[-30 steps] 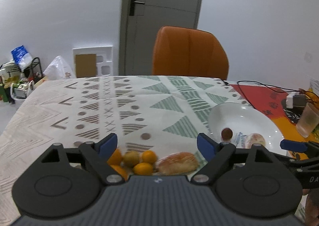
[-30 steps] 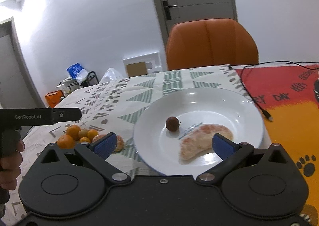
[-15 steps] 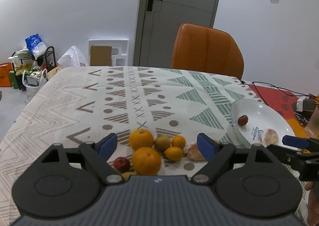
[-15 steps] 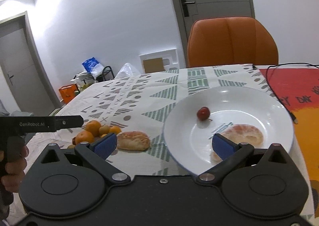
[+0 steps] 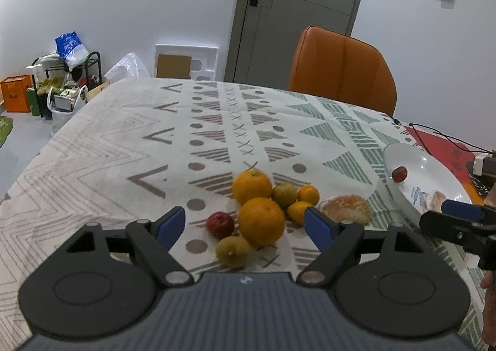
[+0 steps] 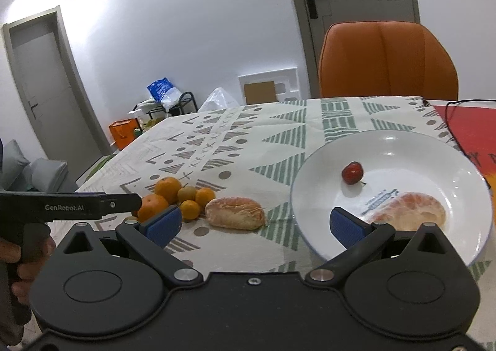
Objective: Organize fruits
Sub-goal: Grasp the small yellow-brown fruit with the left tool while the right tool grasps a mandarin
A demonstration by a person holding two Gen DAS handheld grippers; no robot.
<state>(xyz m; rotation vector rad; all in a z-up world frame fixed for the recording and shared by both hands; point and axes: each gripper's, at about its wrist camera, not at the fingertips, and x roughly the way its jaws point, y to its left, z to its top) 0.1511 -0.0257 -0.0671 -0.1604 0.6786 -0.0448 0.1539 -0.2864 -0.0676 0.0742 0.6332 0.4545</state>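
Left wrist view: the left gripper (image 5: 245,224), its jaws closing with nothing clamped between them, hangs over a cluster of round orange and greenish fruits (image 5: 262,205) on the patterned tablecloth (image 5: 124,146). More of the cluster shows than a second ago, including a small red fruit (image 5: 220,224) and a peeled citrus piece (image 5: 345,208).

Right wrist view: "GenRobot.AI" reads on the left gripper's side. The right gripper (image 6: 254,222), spread wide and empty, faces a white round plate (image 6: 313,183) holding a small red cherry-like fruit (image 6: 352,173) and a peeled pomelo segment (image 6: 406,211); the plate sits further right than before.
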